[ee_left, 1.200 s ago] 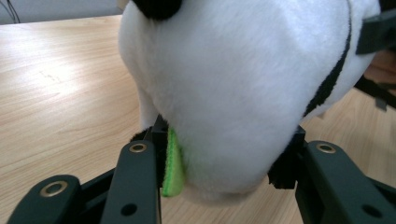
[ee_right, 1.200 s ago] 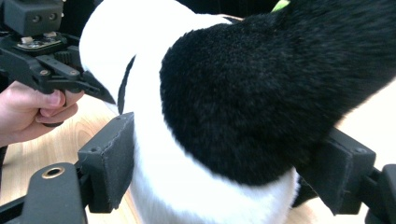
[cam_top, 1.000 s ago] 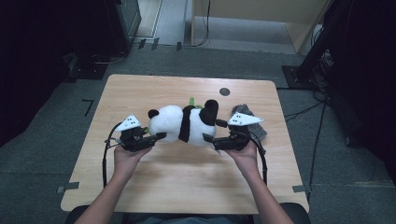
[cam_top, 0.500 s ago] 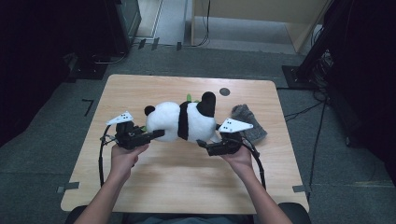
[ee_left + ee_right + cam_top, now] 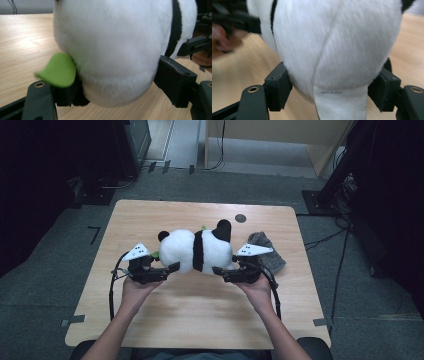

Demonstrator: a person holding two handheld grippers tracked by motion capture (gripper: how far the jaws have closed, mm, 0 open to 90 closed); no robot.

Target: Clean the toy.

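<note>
Two grippers, one plush panda (image 5: 197, 251), logged from my remote station. The panda lies on its side across the middle of the wooden table (image 5: 200, 315), its length running nine o'clock to three o'clock, with a black band around its middle and a black ear at its one o'clock.

My left gripper (image 5: 170, 268) sits at the panda's nine o'clock end. Its jaws have just been opening; in the left gripper view the white body bulges between them, both pads (image 5: 175, 80) against the fur, and a green felt leaf (image 5: 58, 70) lies over the left jaw.

My right gripper (image 5: 218, 270) sits at the three o'clock end. Its jaws have just been closing, and both pads (image 5: 277, 86) pinch the white fur and its sewn label (image 5: 337, 102).

One grey cloth (image 5: 267, 251) lies just beyond that gripper, at the panda's three o'clock.
</note>
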